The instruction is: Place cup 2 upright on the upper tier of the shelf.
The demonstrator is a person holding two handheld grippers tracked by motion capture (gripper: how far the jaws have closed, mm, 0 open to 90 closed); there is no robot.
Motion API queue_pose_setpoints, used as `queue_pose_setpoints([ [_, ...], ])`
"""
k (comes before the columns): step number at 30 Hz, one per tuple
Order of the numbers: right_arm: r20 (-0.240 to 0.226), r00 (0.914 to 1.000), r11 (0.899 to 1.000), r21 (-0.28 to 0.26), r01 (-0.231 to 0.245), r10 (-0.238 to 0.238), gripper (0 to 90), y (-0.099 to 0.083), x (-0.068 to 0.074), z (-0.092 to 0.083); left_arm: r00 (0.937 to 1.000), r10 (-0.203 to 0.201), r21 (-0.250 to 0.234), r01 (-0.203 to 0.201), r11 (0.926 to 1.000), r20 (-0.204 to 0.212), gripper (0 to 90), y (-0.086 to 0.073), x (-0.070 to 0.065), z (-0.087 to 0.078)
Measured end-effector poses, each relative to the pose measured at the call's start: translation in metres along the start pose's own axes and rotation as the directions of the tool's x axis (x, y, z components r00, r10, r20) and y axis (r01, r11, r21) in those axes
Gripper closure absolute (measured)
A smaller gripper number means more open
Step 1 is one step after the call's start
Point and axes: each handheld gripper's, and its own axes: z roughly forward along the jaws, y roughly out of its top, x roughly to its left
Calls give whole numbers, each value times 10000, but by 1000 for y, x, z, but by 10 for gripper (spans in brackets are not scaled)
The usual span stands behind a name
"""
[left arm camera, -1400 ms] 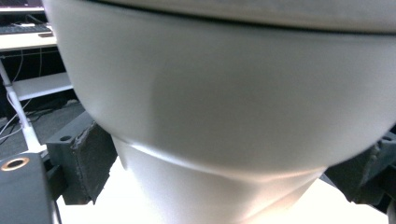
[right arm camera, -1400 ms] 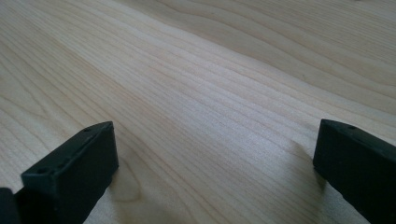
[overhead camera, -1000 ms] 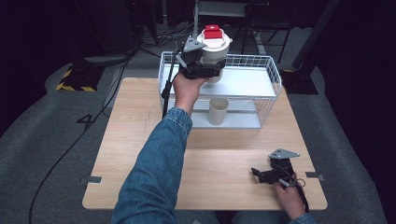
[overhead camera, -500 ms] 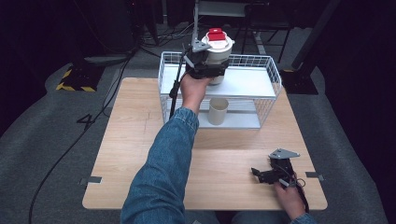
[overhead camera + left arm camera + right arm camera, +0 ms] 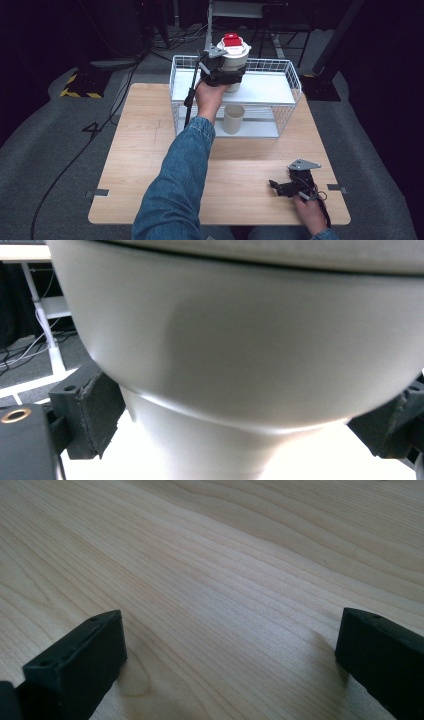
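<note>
My left claw (image 5: pixel 227 75) is clamped on a pale grey container (image 5: pixel 233 59) with a white lid and a red cap on top, and I hold it upright over the upper shelf of the white wire rack (image 5: pixel 289 75) that stands along the far edge of the counter (image 5: pixel 135 145). The container sits above the left half of that shelf, toward the rack's far left corner; I cannot tell whether its base touches the shelf or hangs just above it. In the left gripper view the container's wide grey body (image 5: pixel 240 330) narrows downward between my two black pads (image 5: pixel 95 415), one pressed against each side of the narrower part.

On the rack's lower shelf a beige cup (image 5: pixel 233 119) stands upright, roughly below the container and apart from it.

My right claw (image 5: pixel 276 187) rests on the counter near the near right corner, well apart from the rack, with my hand (image 5: pixel 310 212) behind it at the near edge. It is spread wide and grips nothing: in the right gripper view bare wood (image 5: pixel 225 580) lies between the two black pads (image 5: pixel 80 655).
</note>
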Motion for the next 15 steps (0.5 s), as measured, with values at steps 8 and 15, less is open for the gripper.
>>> queue_pose_setpoints([
  [8,0,10000,10000,0,-4,4,0,0,0,0,10000,64,47,-65,10000,29,93,-1,-2,1],
  [15,-1,10000,10000,-1,-5,5,0,0,0,0,10000,69,-23,-69,10000,-12,93,-3,-2,2],
])
